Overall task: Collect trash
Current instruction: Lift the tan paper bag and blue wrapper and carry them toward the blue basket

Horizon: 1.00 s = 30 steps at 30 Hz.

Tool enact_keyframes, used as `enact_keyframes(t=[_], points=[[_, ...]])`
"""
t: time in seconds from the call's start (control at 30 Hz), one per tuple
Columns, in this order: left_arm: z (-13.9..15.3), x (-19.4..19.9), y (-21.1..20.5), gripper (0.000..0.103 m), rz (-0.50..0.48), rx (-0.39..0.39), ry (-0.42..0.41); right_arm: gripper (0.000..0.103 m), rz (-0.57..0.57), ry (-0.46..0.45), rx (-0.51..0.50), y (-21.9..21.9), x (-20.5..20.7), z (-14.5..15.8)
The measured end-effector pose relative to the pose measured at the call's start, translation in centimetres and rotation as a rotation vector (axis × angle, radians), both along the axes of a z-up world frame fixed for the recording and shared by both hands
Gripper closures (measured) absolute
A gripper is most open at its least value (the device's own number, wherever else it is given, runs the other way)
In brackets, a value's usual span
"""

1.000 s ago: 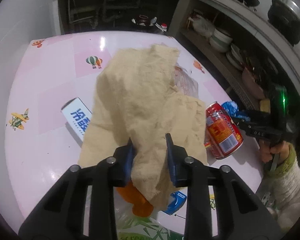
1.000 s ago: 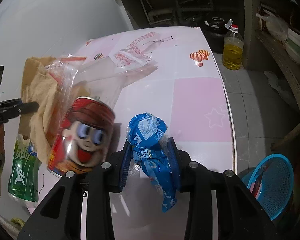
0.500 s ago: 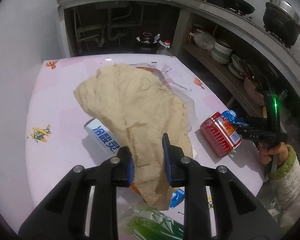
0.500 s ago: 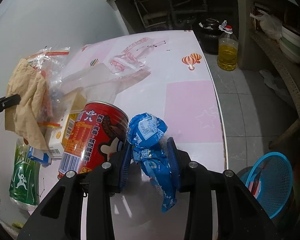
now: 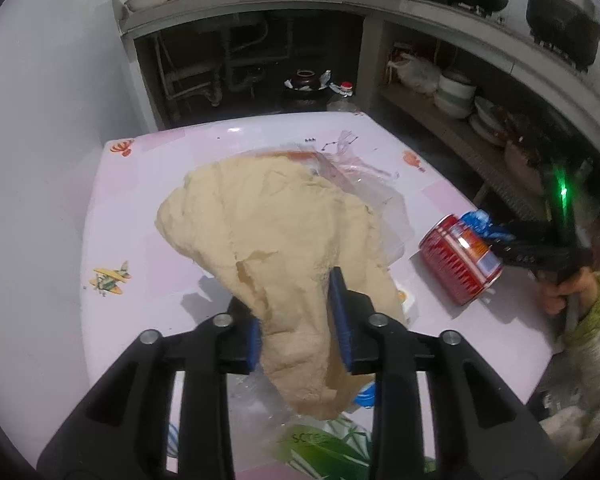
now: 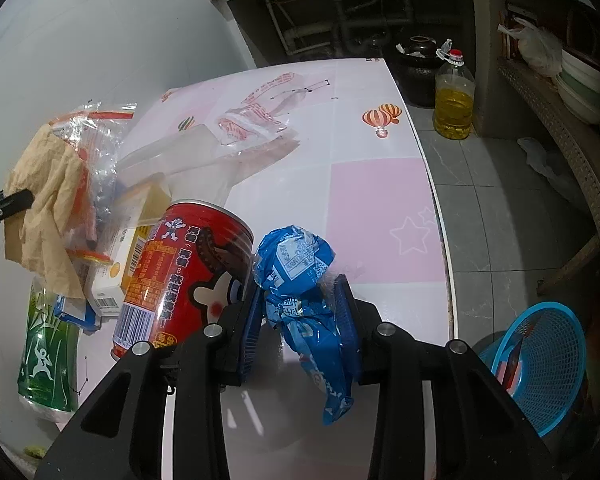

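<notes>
Left gripper (image 5: 296,312) has the tan cloth (image 5: 276,232) bunched between its jaws, which are opening, lifted clear of the pink table (image 5: 140,216). Right gripper (image 6: 300,320) clamps the blue wrapper (image 6: 296,268), beside the red can (image 6: 180,264); blue basket (image 6: 540,360) on the floor is probably the bin.

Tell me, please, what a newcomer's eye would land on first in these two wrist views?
First, the big crumpled tan paper sheet hanging between the pads of the left hand-held gripper, whose jaws are opening, above the pink tabletop. Next, the crumpled blue plastic wrapper pinched in the right hand-held gripper, right beside a red printed drink can. A blue mesh basket sits on the floor beyond the table's edge.
</notes>
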<state>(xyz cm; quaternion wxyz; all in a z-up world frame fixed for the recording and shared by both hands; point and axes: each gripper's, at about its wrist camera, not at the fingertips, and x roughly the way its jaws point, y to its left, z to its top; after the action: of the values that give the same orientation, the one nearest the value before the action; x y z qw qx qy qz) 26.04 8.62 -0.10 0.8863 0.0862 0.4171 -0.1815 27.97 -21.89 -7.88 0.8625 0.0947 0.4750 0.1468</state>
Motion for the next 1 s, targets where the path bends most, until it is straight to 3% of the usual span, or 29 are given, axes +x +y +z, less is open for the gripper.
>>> enact_keyframes(t=[0.17, 0.23, 0.4, 0.53, 1.0], points=[[-1.1, 0.0, -0.4, 0.071, 0.010, 0.076, -0.003, 0.068, 0.006, -0.002, -0.002, 0.2, 0.0, 0.0], [-1.2, -0.1, -0.4, 0.081, 0.004, 0.078, -0.004, 0.068, 0.007, -0.003, -0.004, 0.3, 0.0, 0.1], [-0.5, -0.5, 0.0, 0.093, 0.019, 0.092, -0.039, 0.068, 0.005, -0.005, -0.009, 0.3, 0.1, 0.1], [0.5, -0.8, 0.5, 0.101, 0.042, 0.071, -0.072, 0.069, -0.004, -0.002, -0.009, 0.2, 0.1, -0.1], [7.1, -3.0, 3.3, 0.103, 0.115, -0.090, -0.261, 0.070, -0.055, 0.001, 0.001, -0.9, 0.2, -0.3]])
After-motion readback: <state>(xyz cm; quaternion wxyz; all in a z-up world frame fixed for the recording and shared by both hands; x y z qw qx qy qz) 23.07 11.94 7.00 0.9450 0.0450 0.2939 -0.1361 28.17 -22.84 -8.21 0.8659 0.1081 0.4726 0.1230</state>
